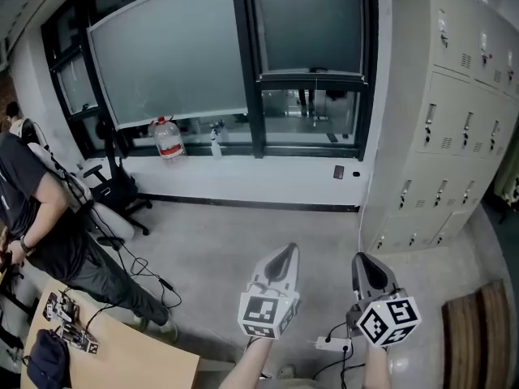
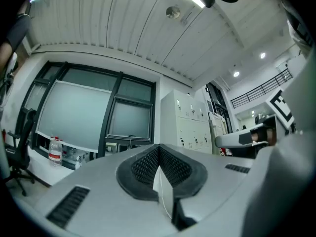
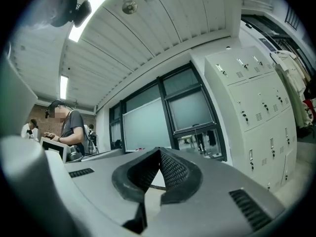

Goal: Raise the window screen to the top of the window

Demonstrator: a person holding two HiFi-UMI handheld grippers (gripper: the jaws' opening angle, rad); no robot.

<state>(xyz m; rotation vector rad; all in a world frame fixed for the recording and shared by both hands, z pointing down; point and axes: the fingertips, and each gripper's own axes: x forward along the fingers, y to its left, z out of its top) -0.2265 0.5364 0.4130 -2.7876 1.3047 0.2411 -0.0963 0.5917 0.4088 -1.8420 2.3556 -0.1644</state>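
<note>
Holding left gripper [image 1: 283,259] and right gripper [image 1: 369,270] low over the floor [image 1: 243,233], side by side, about level, aimed toward the window: likely an approach stance, with nothing within reach. Both pairs of jaws pressed together, pinching nothing, probably kept closed until the grab. Across the room, window screen [image 1: 308,27] covering the upper part of the right-hand pane, bottom bar [image 1: 312,74] partway down, clear glass below, so not yet at the top. Need to walk up beside the lockers [image 1: 454,120] to the sill [image 1: 243,168] first
</note>
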